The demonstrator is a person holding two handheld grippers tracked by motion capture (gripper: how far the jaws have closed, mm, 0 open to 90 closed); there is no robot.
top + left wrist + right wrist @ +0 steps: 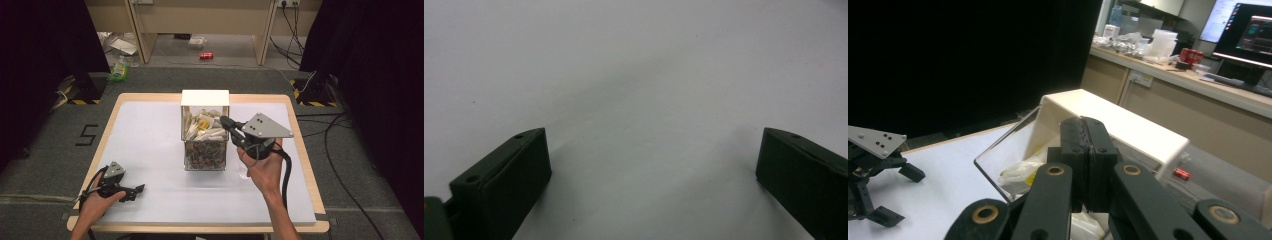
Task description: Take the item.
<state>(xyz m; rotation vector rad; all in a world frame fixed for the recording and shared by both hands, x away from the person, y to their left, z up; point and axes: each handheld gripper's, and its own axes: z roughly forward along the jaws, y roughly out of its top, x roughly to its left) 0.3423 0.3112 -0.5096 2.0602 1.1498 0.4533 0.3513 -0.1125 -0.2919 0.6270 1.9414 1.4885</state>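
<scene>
Right claw, jaws together, hovers over the clear box of packets; left claw rests apart.

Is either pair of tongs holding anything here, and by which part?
No. Left tongs open over the white table; right tongs shut on nothing visible above the clear plastic box.

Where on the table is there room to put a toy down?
Bare patches: the white tabletop left of the clear plastic box of packets, and the front strip between the left tool and the person's right forearm. Crowded beside the box's right, around the right tool.
</scene>
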